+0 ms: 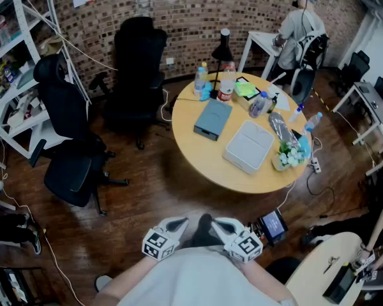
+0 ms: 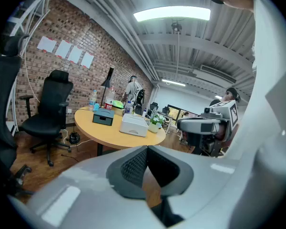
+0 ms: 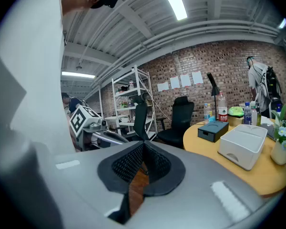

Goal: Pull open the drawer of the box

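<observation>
**A:** Entry one, the left gripper (image 1: pixel 179 224)?

**B:** Grey-white two-jaw gripper with a marker cube; jaws together, nothing between the black ribbed pads; held low against the person's body, nose dipped a little; I judge this a carrying posture, since nothing is within reach.

**A:** Entry two, the right gripper (image 1: pixel 223 225)?

**B:** Same pattern; pads meet at the tips, with bare wooden floor showing through the slit behind them; empty; it sits just beside the left one at the waist.

**A:** The task's thing?

**B:** Two candidates, both on the round pale-wood tabletop (image 1: pixel 198 152) and well apart from both grippers. One is a flat slate-blue box (image 1: pixel 212 120) with a dark recess in its front, towards the middle. The other is a larger white plastic box (image 1: pixel 249 146) with a half-moon finger notch, nearer the rim. I cannot tell which is meant; both fronts sit flush, so no drawer is out.

**A:** Orientation?

**B:** Both fronts face the person's side of the tabletop; probably so a pull comes straight back.

**A:** Sundries?

**B:** Clear plastic bottles (image 1: pixel 201 78); a black desk lamp (image 1: pixel 223 50); a small pot of white flowers (image 1: pixel 287 158) near the white box; all on the far and right parts, leaving the near rim bare for a drawer to slide over.

**A:** Status?

**B:** Not begun; by my judgement the floor must be crossed and a gripper opened first.
</observation>
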Demonstrator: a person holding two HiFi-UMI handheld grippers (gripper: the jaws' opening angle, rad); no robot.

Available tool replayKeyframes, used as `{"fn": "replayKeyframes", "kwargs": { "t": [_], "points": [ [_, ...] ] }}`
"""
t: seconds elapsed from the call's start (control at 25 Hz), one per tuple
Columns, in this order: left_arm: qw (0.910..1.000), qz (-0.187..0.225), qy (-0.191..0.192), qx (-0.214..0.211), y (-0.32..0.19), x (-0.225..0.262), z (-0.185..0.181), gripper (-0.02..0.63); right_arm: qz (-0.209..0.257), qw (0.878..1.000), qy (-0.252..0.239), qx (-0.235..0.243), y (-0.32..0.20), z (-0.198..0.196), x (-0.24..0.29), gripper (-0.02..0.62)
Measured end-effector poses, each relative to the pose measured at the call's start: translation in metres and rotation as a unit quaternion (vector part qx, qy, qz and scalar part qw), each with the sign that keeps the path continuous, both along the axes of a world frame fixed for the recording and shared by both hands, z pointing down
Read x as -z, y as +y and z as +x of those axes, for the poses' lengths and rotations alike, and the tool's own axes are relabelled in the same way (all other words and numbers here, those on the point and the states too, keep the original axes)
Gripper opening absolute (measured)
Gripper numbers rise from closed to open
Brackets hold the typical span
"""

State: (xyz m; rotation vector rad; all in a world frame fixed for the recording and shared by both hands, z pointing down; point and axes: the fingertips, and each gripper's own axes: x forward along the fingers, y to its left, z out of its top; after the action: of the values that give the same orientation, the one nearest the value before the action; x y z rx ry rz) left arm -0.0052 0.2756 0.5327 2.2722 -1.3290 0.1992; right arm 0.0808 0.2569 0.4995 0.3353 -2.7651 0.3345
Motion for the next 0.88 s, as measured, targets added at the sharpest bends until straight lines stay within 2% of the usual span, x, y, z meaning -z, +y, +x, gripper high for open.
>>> {"fn": "replayKeyframes", "kwargs": {
  "t": [0.12, 0.4, 0.6, 0.88],
  "points": [
    [0.9996, 0.013, -0.007, 0.024, -0.052, -0.003, -0.011, 0.006, 0.039, 0.998, -0.030, 0.025, -0.053, -0.018, 0.005, 0.006],
    [0.9992, -0.014, 0.019, 0.033, -0.111, -0.013, -0.016, 0.006, 0.060, 0.997, -0.021, 0.042, -0.116, -0.027, 0.009, 0.006],
    [0.9994, -0.014, -0.003, 0.032, -0.161, -0.013, -0.021, 0.006, 0.086, 0.994, -0.012, 0.066, -0.160, -0.037, 0.016, 0.006],
    [0.9991, -0.010, -0.025, 0.031, -0.223, -0.005, -0.023, 0.006, 0.091, 0.993, -0.010, 0.081, -0.216, -0.051, 0.021, 0.006]
  ]
}}
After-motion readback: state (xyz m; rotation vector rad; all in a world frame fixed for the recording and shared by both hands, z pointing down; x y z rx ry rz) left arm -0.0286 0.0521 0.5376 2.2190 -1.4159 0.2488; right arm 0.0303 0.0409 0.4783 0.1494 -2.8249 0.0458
